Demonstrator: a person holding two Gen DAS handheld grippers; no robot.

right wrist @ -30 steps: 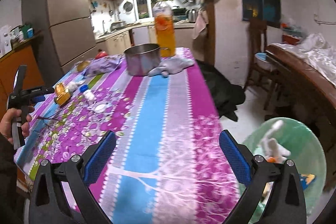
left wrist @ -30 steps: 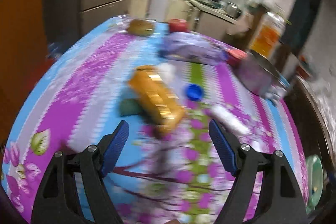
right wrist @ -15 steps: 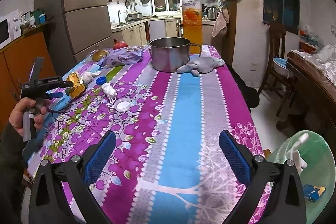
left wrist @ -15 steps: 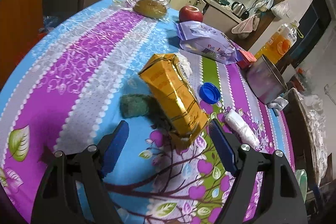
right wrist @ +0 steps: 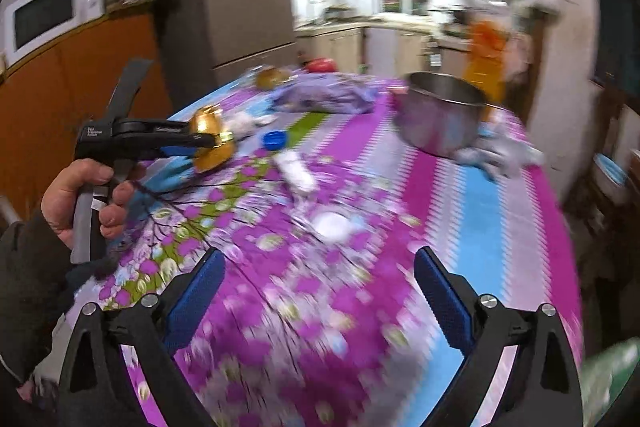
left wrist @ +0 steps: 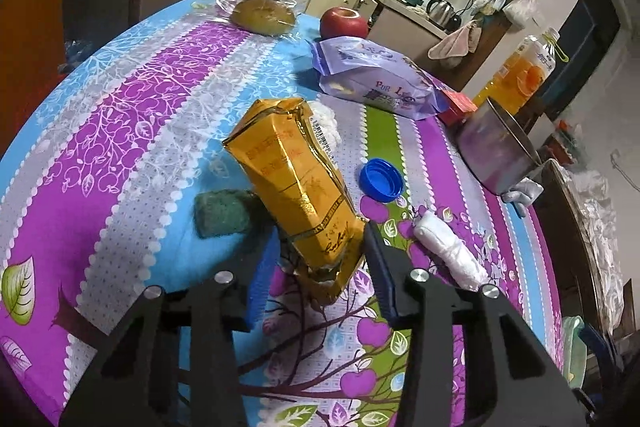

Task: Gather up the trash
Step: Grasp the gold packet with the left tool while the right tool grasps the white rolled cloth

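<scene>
- A kitchen table (left wrist: 120, 115) covered by a purple, blue and white floral cloth, seen from two handheld grippers.
- The left gripper (left wrist: 320, 267) has just been closing its jaws around the near end of a crumpled gold carton (left wrist: 296, 179). The right blue pad touches the carton's edge; the left pad sits close against the other side, though contact there is hard to confirm. In the right wrist view the carton looks clamped and tilted up off the cloth.
- The right gripper (right wrist: 320, 291) has its fingers spread wide with nothing between them, above bare cloth in a motion-blurred view. Its jaws have just narrowed a little.
- A person's hand (right wrist: 86, 199) grips the left tool's handle at the table's left edge.
- Still lying on the cloth: a blue bottle cap (left wrist: 381, 180) just right of the carton, a rolled white wrapper (left wrist: 450, 251) near it, a white tissue wad (left wrist: 326, 119) behind the carton, a green scouring pad (left wrist: 222, 213) to its left, and a round white lid (right wrist: 330, 225) further along.
- A green bin (right wrist: 612, 371) shows at the lower right corner, off the table.
- Judged from this, collection is at an early stage: the carton is the piece in hand, and several scraps remain.
- An apple (left wrist: 343, 22), a wrapped bun (left wrist: 262, 15), a purple snack bag (left wrist: 376, 79), a steel pot (left wrist: 496, 151) and a juice bottle (left wrist: 520, 75) stand further back, probably not trash.
</scene>
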